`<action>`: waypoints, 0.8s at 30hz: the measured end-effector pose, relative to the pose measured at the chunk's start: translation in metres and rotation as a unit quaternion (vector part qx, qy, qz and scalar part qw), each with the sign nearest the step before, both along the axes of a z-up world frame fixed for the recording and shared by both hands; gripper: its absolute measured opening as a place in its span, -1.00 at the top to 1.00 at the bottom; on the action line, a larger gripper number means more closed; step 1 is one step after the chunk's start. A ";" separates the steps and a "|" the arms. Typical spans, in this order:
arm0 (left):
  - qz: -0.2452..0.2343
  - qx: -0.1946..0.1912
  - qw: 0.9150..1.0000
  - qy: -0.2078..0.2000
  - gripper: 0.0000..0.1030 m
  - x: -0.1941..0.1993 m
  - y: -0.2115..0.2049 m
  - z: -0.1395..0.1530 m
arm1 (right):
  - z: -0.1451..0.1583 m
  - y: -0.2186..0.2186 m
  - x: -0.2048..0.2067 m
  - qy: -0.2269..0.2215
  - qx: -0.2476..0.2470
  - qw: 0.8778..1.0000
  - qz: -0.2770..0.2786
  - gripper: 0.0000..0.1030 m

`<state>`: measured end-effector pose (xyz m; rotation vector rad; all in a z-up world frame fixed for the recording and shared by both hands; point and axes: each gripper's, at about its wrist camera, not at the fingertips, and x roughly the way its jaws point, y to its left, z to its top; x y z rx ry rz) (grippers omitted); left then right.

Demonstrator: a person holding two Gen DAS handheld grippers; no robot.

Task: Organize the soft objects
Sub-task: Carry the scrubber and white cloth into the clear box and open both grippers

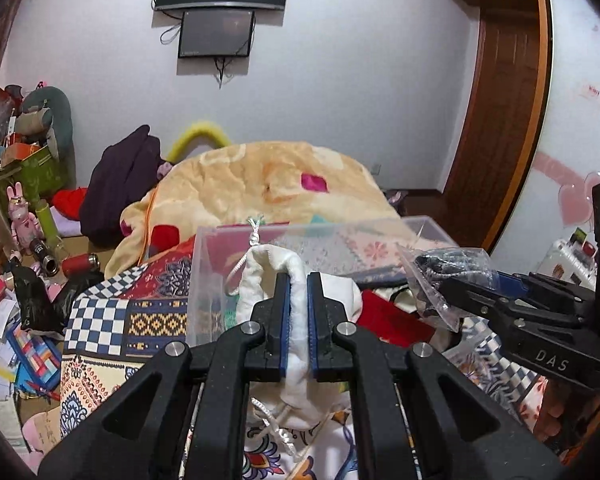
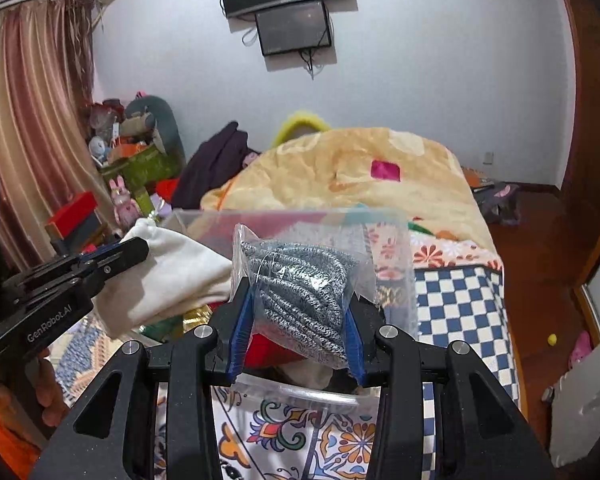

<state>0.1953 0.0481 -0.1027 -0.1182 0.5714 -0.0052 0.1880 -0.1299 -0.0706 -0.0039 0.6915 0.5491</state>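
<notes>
My left gripper [image 1: 298, 312] is shut on a white drawstring pouch [image 1: 272, 276] and holds it above the bed, just in front of a clear plastic box [image 1: 204, 264]. The pouch also shows in the right wrist view [image 2: 172, 272], with the left gripper [image 2: 112, 256] clamped on it. My right gripper [image 2: 296, 332] is shut on a clear plastic bag of grey knit fabric [image 2: 300, 280], held up in front of the same box [image 2: 396, 248]. In the left wrist view the right gripper [image 1: 472, 284] and its bag [image 1: 440, 272] are at the right.
A patchwork bedspread [image 1: 112, 320] covers the bed, with a cream blanket [image 1: 260, 176] heaped behind the box. A dark garment [image 1: 120, 184] and cluttered boxes and toys [image 1: 24, 184] lie at the left. A wooden door [image 1: 500, 120] is at the right.
</notes>
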 end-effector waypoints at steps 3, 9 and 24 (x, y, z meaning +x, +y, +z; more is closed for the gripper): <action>0.000 0.001 1.000 0.011 0.87 0.001 0.001 -0.007 | -0.004 0.004 0.002 0.006 -0.009 1.000 0.002 0.28; 0.000 -0.005 1.000 0.031 0.75 0.001 0.006 -0.017 | -0.009 0.005 0.001 0.019 -0.019 1.000 0.004 0.25; -0.006 -0.022 0.999 0.023 -0.28 -0.030 0.008 -0.005 | 0.010 -0.012 -0.017 0.006 0.008 1.000 -0.001 -0.45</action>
